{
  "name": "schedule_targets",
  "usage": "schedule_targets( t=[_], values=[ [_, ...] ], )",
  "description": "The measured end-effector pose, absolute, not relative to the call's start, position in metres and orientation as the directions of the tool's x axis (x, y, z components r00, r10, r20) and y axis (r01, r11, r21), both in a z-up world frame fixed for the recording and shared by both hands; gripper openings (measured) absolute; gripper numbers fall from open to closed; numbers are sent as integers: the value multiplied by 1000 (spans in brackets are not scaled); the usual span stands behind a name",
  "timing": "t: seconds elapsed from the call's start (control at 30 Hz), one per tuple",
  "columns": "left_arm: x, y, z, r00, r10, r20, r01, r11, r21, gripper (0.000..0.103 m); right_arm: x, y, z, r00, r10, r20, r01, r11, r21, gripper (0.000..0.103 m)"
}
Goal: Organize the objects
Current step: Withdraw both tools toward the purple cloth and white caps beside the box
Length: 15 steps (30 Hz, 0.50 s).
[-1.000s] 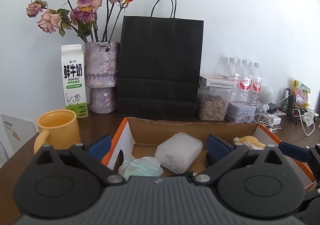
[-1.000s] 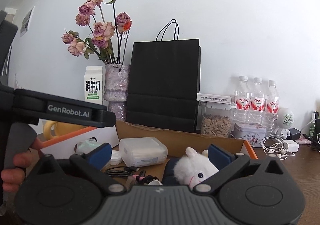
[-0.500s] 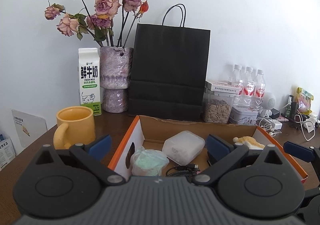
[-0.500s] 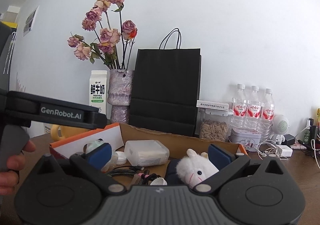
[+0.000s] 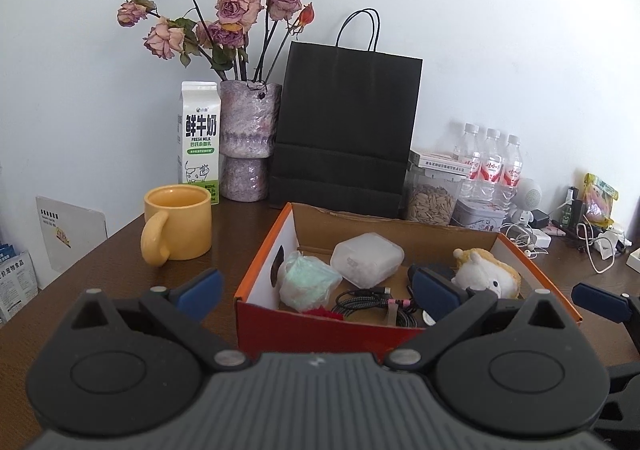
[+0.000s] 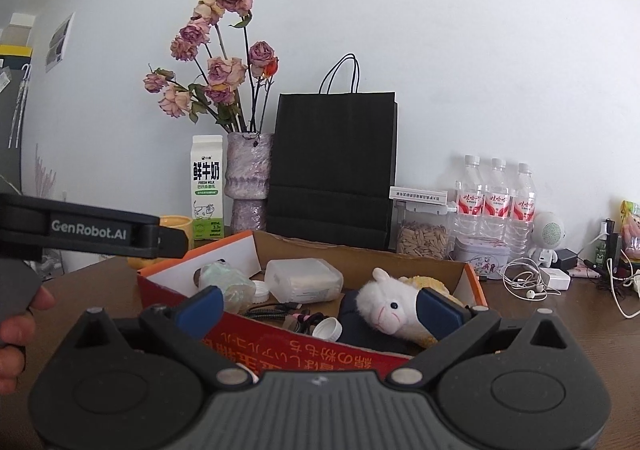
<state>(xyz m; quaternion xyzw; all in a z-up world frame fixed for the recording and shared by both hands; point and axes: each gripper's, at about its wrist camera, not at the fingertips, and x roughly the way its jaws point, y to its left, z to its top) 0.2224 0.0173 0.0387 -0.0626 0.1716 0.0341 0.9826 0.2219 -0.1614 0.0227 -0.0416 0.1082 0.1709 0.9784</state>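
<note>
Desk [image 5: 100,282], dark wood, against a white wall.

Box [image 5: 320,320]: one, open-topped cardboard, orange-red outside, near the front middle of the desk. Contents, counted:
- plush lamb [image 6: 390,306], one, white, lying at the right end
- clear plastic case [image 5: 367,259], one, toward the back wall of the box
- bagged pale-green bundle [image 5: 306,284], one, in the left corner
- braided cable [image 5: 360,300], one, coiled on the floor of the box
- white bottle cap [image 6: 328,329], one, near the front wall
- small white jar [image 6: 258,287], one, beside the case

Outside the box:
- yellow mug [image 5: 178,228], one, left of the box, handle toward the camera
- milk carton [image 5: 199,136], one, upright behind the mug
- vase [image 5: 249,138], one, holding dried roses [image 5: 224,10]
- black paper bag [image 5: 344,126], one, upright directly behind the box
- water bottles [image 6: 496,198], three, in a row at the right
- seed jar [image 6: 422,234], one, with a flat carton on its lid
- tin [image 6: 480,256], one
- earphones [image 6: 528,282], one tangled set, with chargers further right

Left claw [image 5: 316,290]: wide, holding nothing, straddling the box's near-left corner.
Right claw [image 6: 318,308]: wide, holding nothing, over the box front; its right finger overlaps the lamb in view, and contact cannot be told.
</note>
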Motion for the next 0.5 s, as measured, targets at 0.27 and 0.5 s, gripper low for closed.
schedule_targets(
  t=[0.27,0.5],
  values=[
    [193,21,40,931,39,-364,-86,990,-115,103,198,-170,21,907,321,-271,-342,939,-32,103],
    [175,23,37,917,41,-396,-88,991,-101,103,184,-178,14,887,322,-332,-350,936,-26,103]
  ],
)
